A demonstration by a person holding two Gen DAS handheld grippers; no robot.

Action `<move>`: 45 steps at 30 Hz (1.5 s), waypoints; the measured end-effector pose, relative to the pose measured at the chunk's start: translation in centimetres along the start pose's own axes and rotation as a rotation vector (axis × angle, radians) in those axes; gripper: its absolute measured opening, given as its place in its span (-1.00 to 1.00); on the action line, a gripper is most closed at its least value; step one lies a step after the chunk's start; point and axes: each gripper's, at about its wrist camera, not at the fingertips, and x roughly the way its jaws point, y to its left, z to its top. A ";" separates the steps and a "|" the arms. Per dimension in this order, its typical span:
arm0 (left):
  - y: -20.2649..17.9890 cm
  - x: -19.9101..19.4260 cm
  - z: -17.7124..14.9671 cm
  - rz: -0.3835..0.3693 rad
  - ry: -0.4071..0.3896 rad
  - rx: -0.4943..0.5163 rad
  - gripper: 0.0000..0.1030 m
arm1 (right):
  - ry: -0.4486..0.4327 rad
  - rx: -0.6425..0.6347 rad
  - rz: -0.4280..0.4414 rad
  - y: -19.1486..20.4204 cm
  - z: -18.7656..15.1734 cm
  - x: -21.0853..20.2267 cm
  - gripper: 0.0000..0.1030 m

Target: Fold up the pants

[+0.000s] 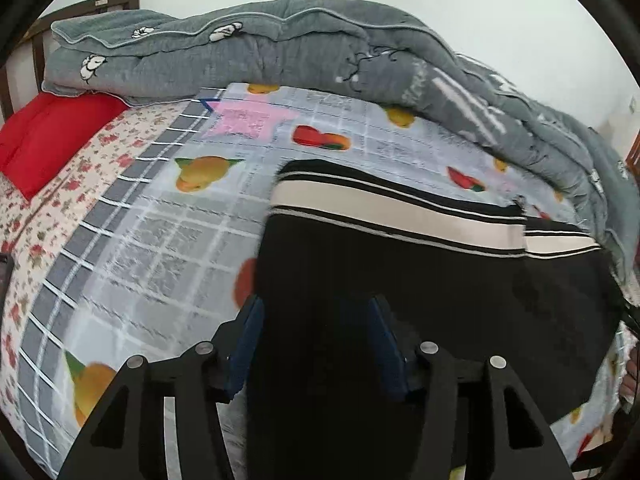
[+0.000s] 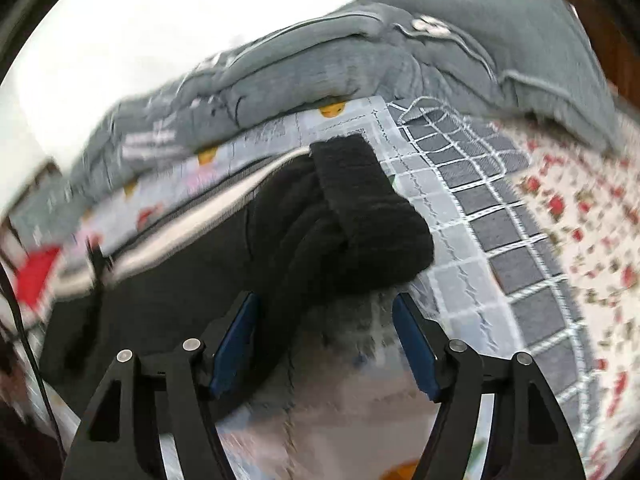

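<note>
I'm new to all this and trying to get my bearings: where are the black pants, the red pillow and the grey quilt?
black pants (image 1: 400,264): left wrist view, plain black cloth below the stripe.
red pillow (image 1: 52,136): left wrist view, its top face.
grey quilt (image 1: 240,60): left wrist view, its folded front.

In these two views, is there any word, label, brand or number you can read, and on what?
None can be read.
Sheet: grey newsprint-like blocks, too blurred.
Pink patch on the sheet: print too small.
Quilt: white marks, blurred; cannot tell letters from pattern.
Pants: stripes only, no label in view.
</note>
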 end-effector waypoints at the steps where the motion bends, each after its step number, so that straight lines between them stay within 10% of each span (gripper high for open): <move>1: -0.6 -0.2 -0.4 -0.012 -0.002 0.005 0.02 | 0.001 0.025 0.006 -0.2 0.4 0.6 0.53; 5: -2.5 -0.3 -1.7 -0.034 -0.005 0.020 0.03 | 0.079 0.201 0.051 -2.0 1.8 4.9 0.63; 7: -3.0 0.1 -2.3 -0.010 0.013 0.026 0.03 | 0.021 0.194 0.016 -1.9 2.4 4.7 0.10; 9: -3.2 0.2 -2.7 0.008 0.020 0.023 0.03 | -0.072 0.054 0.025 -0.5 3.1 2.8 0.02; 12: -3.1 -0.2 -2.9 -0.029 0.011 0.002 0.03 | -0.161 -0.146 -0.065 1.5 2.7 1.0 0.03; 17: -4.0 -0.6 -2.7 -0.025 0.003 0.024 0.03 | 0.045 -0.156 -0.121 -0.7 2.2 3.6 0.18; 25: -6.1 -0.7 -4.4 -0.079 0.023 0.083 0.15 | -0.068 -0.221 -0.245 1.1 0.3 -3.4 0.32; 30: -8.3 0.3 -7.1 -0.030 0.046 0.182 0.20 | -0.082 -0.289 -0.112 6.9 -0.8 -4.3 0.32; 33: -7.1 -1.4 -7.1 -0.135 0.060 0.129 0.20 | -0.059 -0.345 -0.009 12.2 -2.0 -3.4 0.32; 40: -2.1 -3.8 -6.3 -0.040 0.005 0.049 0.21 | 0.002 -0.435 0.178 23.2 -4.9 0.4 0.30; 45: 0.1 -3.5 -6.0 -0.063 -0.015 0.020 0.21 | 0.041 -0.505 0.201 28.0 -5.6 4.0 -0.12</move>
